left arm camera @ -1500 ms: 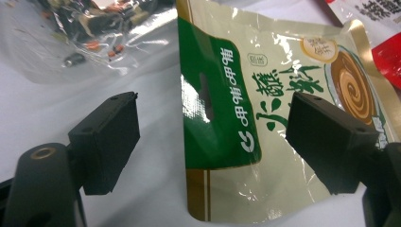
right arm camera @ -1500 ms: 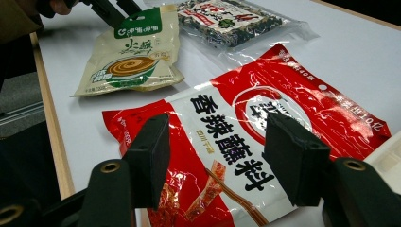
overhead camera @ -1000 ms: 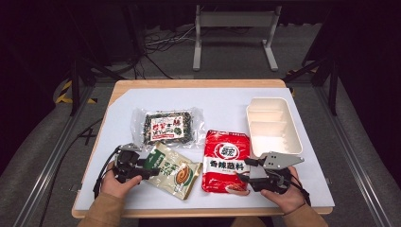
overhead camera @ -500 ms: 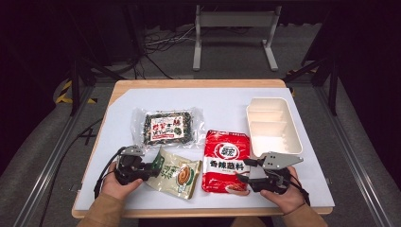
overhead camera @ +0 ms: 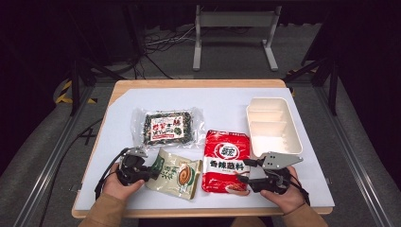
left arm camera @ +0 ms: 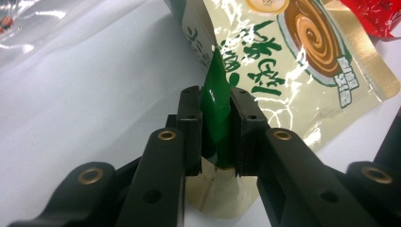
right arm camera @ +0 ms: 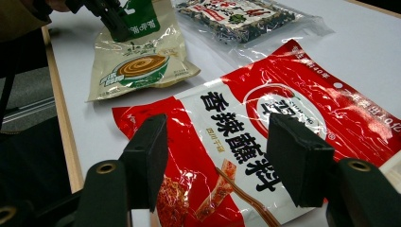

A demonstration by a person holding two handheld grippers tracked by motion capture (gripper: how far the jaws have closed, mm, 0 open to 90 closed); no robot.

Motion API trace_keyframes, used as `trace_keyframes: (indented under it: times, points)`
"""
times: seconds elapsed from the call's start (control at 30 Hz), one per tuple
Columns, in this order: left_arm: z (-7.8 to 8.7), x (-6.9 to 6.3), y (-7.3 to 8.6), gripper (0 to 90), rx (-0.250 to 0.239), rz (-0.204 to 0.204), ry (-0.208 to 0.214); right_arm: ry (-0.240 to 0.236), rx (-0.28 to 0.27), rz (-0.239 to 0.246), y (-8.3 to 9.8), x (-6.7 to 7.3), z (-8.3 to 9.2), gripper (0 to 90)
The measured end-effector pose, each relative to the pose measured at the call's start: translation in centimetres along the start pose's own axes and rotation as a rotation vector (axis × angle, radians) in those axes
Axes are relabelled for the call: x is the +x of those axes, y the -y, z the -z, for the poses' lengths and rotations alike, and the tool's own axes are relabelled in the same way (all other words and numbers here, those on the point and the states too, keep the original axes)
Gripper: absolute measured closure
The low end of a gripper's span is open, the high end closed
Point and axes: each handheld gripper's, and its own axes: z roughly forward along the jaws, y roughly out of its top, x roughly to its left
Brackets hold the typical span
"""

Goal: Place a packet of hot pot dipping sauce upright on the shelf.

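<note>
The desk is a wooden top covered by a white sheet, and it carries every item noted below. All positions are given relative to the red packet.

The white tray, with divided compartments, sits up and to the right of the red packet, its near left corner just beside the packet's upper right corner. Its compartments appear bare.

The red packet, printed with white and black characters, lies flat at the near centre of the desk.

The clear packet of dark contents with a red and white label lies up and to the left of the red packet, close to it but apart.

The beige packet, with green lettering and a brown spiral picture, lies immediately left of the red packet, its right edge touching or nearly touching the red one; which of the two cannot be determined.

The left hand-held gripper is at the far left edge of the beige packet. Its jaws are closed tight on a green fold of that packet's edge, which stands up between the pads.

The right hand-held gripper is at the near right corner of the red packet. Its jaws stand wide apart with nothing between them, poised just over the packet's printed face.
</note>
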Motion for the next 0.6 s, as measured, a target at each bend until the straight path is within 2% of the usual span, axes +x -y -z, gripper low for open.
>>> trace_keyframes:
  times: [0.13, 0.2, 0.27, 0.33, 0.37, 0.5, 0.6]
  points:
    - [1.1, -0.1, -0.4, 81.1, -0.05, -0.004, 0.018, 0.002, -0.001, -0.002, 0.0, 0.0, 0.0, 39.8]
    - [1.8, -0.6, -0.7, 81.9, -0.081, -0.028, 0.02, 0.005, 0.0, 0.0, 0.0, 0.0, 0.0, 39.6]
    - [2.2, -1.2, -1.0, 82.2, -0.088, -0.045, 0.007, 0.007, -0.001, 0.001, 0.0, 0.0, 0.0, 39.5]
    - [2.9, -1.9, -1.3, 82.1, -0.119, -0.079, 0.003, 0.006, -0.006, -0.001, 0.0, 0.0, 0.1, 39.5]
    - [2.9, -1.9, -1.3, 82.1, -0.119, -0.079, 0.003, 0.006, -0.006, -0.001, 0.0, 0.0, 0.1, 39.5]
    - [4.7, -3.0, -1.7, 82.6, -0.184, -0.123, -0.013, -0.005, -0.024, -0.008, -0.2, 0.1, 0.3, 39.2]
    - [5.8, -3.6, -2.0, 82.9, -0.228, -0.156, -0.006, -0.007, -0.018, -0.001, -0.2, 0.3, 0.2, 39.2]
